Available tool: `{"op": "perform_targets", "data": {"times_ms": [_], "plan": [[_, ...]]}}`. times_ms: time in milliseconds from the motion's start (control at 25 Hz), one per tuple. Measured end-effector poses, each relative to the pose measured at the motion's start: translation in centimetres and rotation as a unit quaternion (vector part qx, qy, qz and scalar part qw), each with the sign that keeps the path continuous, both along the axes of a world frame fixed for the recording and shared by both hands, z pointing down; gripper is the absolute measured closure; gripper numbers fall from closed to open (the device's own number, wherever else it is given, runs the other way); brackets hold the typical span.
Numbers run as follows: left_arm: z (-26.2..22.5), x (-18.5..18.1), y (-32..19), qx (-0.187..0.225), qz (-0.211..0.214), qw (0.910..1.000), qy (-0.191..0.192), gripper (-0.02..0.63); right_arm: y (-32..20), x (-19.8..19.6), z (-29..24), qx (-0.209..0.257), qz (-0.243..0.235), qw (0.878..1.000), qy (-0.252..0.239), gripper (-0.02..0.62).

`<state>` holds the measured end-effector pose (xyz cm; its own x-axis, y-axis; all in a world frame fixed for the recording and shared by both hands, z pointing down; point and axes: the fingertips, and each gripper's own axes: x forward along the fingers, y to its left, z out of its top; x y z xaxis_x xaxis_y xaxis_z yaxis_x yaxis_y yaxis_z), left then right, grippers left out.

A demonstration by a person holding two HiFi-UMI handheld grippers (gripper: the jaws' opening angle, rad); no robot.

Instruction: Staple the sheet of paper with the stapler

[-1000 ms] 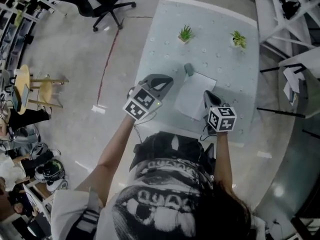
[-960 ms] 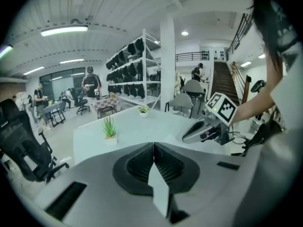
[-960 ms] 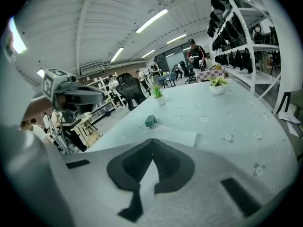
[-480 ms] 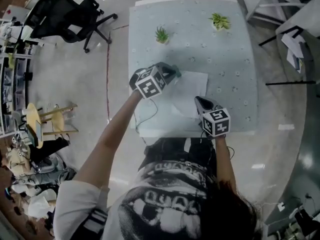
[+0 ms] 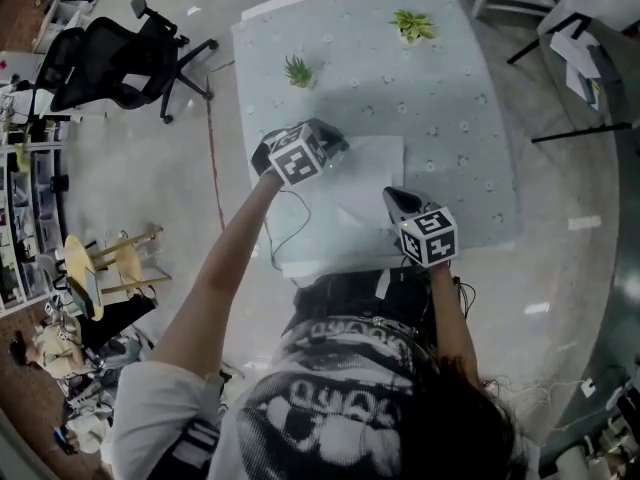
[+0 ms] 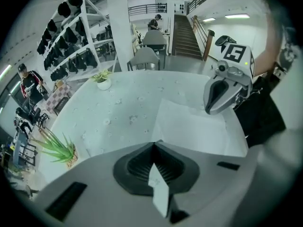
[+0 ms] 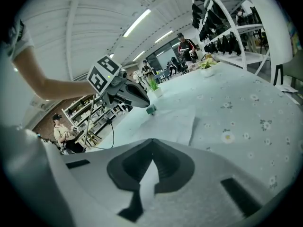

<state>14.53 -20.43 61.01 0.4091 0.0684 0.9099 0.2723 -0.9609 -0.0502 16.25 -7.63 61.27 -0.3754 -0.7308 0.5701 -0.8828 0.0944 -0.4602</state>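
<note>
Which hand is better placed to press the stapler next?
Left, probably. The left gripper hovers close to the stapler at the sheet's far corner; the right gripper is by the sheet's near edge, farther from it.

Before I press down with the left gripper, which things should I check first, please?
1. The sheet of paper lies flat on the table: ok.
2. The stapler sits at the sheet's far corner, below the left gripper: ok.
3. The sheet's corner is inside the stapler's mouth: cannot tell.
4. The left gripper's jaws are together with nothing between them, ready to push: ok.
5. The right gripper, jaws together, is at the sheet's near edge and pins the sheet: cannot tell.
6. The two plants stand well apart from the sheet: ok.
</note>
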Motion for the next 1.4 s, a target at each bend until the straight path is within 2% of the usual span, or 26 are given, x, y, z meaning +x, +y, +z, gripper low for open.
{"op": "perform_targets", "data": {"times_ms": [600,960,1160,1400], "plan": [[0.4,0.1,0.9,0.0,0.063,0.9939,-0.091,0.603,1.0,0.9,0.6,-0.005,0.007,1.0,-0.008,0.591],[0.7,0.4,1.3,-0.004,0.067,0.992,-0.106,0.603,1.3,1.9,0.7,-0.003,0.014,1.0,-0.018,0.591],[1.5,0.3,1.5,0.018,0.102,0.9809,-0.164,0.603,0.9,2.2,0.6,0.003,0.02,1.0,-0.023,0.591],[1.7,0.3,1.4,0.025,0.058,0.9843,-0.165,0.603,0.0,2.4,0.5,0.016,0.021,0.999,-0.033,0.592]]}}
